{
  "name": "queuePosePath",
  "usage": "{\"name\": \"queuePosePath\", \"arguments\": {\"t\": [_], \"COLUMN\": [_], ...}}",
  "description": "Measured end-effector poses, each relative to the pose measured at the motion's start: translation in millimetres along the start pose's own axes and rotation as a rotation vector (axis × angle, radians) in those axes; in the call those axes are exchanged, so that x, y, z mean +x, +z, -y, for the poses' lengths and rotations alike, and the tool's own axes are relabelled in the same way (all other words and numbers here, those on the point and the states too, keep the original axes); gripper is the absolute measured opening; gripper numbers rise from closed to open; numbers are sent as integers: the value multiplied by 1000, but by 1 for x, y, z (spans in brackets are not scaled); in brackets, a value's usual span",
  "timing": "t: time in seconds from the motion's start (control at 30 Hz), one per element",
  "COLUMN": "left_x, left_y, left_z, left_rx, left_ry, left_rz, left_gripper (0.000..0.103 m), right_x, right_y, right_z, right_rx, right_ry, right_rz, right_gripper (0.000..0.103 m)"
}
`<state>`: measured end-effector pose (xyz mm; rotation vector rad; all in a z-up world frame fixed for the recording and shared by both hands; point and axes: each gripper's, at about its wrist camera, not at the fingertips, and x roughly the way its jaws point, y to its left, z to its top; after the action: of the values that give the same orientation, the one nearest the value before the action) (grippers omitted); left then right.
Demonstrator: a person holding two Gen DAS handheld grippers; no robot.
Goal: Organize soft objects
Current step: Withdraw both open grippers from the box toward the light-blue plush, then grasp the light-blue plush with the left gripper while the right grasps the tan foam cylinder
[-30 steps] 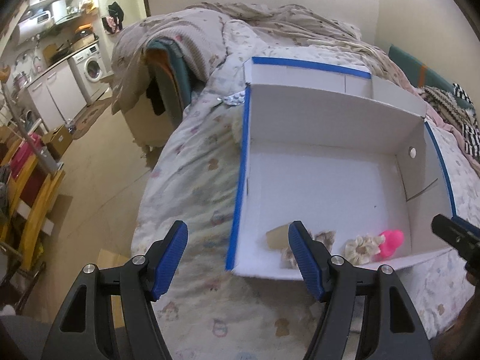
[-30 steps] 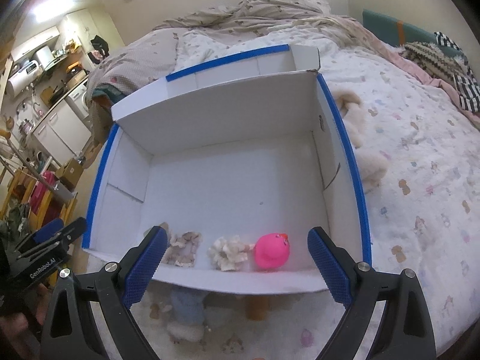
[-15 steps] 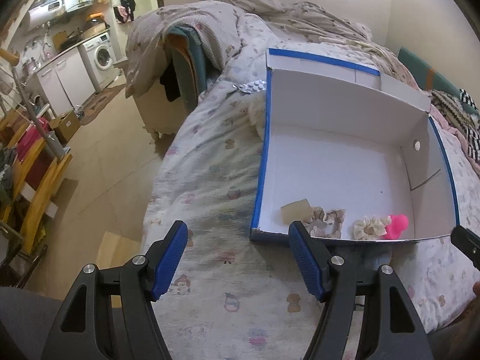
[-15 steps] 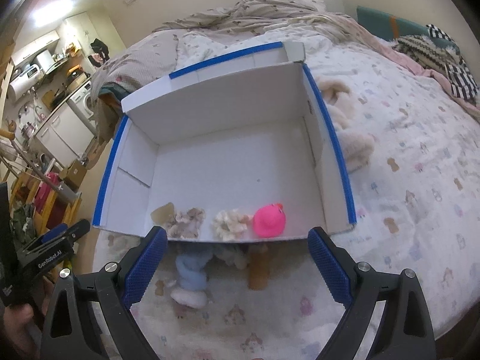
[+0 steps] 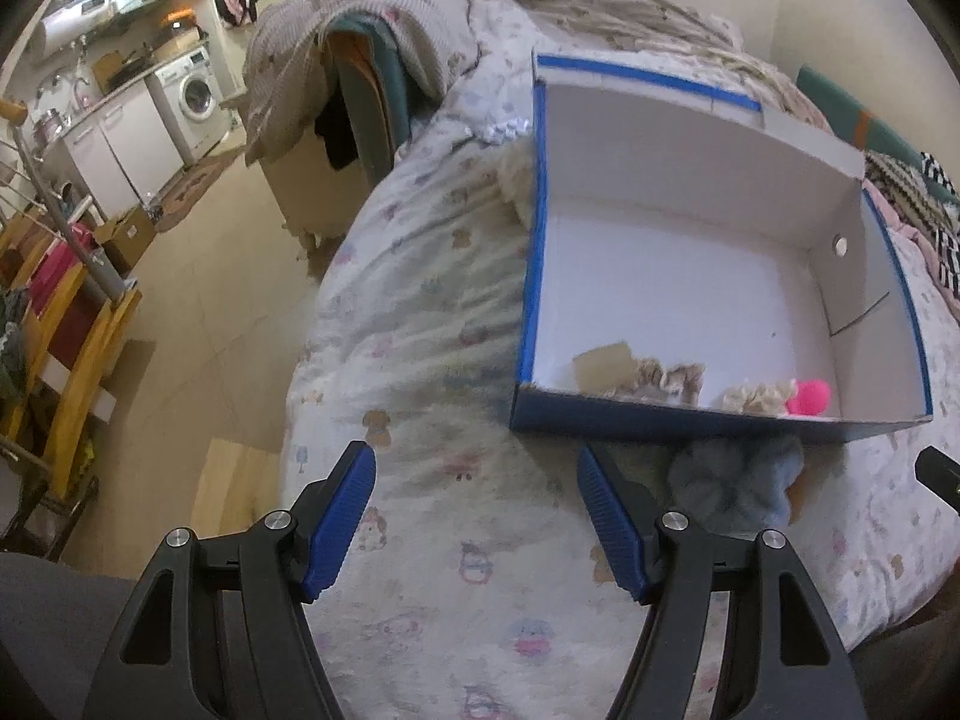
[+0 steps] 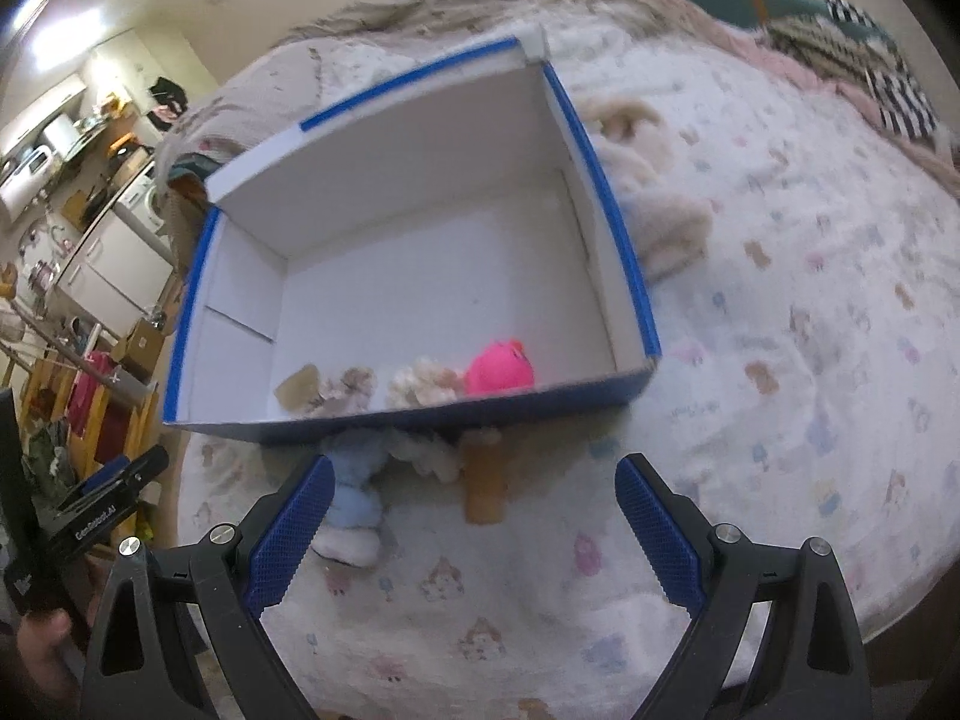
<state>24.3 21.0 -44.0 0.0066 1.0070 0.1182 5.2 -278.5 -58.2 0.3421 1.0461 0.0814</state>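
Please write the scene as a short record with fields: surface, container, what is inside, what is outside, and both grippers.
surface: bed sheet with small printed figures
container: white box with blue edges, open on top
inside: pink plush, two pale scrunchies, tan piece, along the near wall
outside: light blue plush, tan block, before the box
left gripper: open, empty
right gripper: open, empty

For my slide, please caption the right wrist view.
Open right gripper above soft toys beside a blue-edged box on the bed.
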Motion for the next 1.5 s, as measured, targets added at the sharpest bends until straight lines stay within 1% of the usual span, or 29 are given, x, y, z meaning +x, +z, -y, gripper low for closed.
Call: {"name": "queuePosePath", "arguments": {"t": [0.07,0.17,0.23,0.37,0.47,0.53,0.6,0.7,0.77,0.83,0.87,0.93,1.0,1.07,1.13,1.17,1.2,1.23,1.27,1.3,1.37,1.4,1.5], "left_x": [6,19,29,42,51,58,60,52,46,48,51,62,70,76,80,80,83,86,86,88,85,83,62], "left_y": [-3,-8,-10,-13,-14,-14,-13,-9,-6,-6,-5,-9,-14,-15,-12,-11,-10,-11,-12,-13,-15,-15,-10], "left_z": [-3,-5,-5,-2,5,12,21,45,65,84,92,114,123,125,124,126,127,127,128,127,125,125,108], "left_rx": [-9,-33,-44,-68,-86,-98,-97,-47,15,69,92,178,209,206,181,182,189,195,195,194,211,215,187], "left_ry": [-2,-15,-21,-33,-74,-115,-167,-260,-295,-331,-339,-333,-314,-314,-355,-371,-385,-398,-403,-412,-404,-405,-432], "left_rz": [-30,-92,-143,-198,-238,-269,-275,-244,-221,-225,-234,-283,-304,-322,-328,-335,-351,-370,-379,-385,-369,-361,-318], "left_gripper": [67,67,67,67,67,67,67,67,67,67,67,67,67,67,54,38,26,21,14,11,8,7,5], "right_x": [7,13,18,27,33,38,42,45,48,50,52,54,58,62,64,65,65,67,67,67,69,70,68], "right_y": [-3,-3,-3,-4,-3,-2,-1,1,1,1,2,1,2,2,2,2,2,2,2,2,1,1,1], "right_z": [7,15,21,27,26,24,23,25,27,29,31,33,35,36,36,35,34,32,30,30,27,26,27], "right_rx": [22,52,81,120,123,117,118,127,130,136,137,141,148,149,149,150,148,145,141,138,131,128,131], "right_ry": [-19,-71,-75,-58,-55,-56,-52,-47,-50,-52,-54,-59,-62,-69,-72,-70,-68,-68,-68,-67,-66,-67,-65], "right_rz": [-36,-59,-78,-114,-127,-139,-146,-153,-159,-165,-169,-177,-187,-197,-204,-206,-205,-205,-205,-205,-209,-210,-210], "right_gripper": [100,100,100,100,100,100,100,100,100,100,100,100,101,101,101,100,100,100,100,100,100,100,100]}}
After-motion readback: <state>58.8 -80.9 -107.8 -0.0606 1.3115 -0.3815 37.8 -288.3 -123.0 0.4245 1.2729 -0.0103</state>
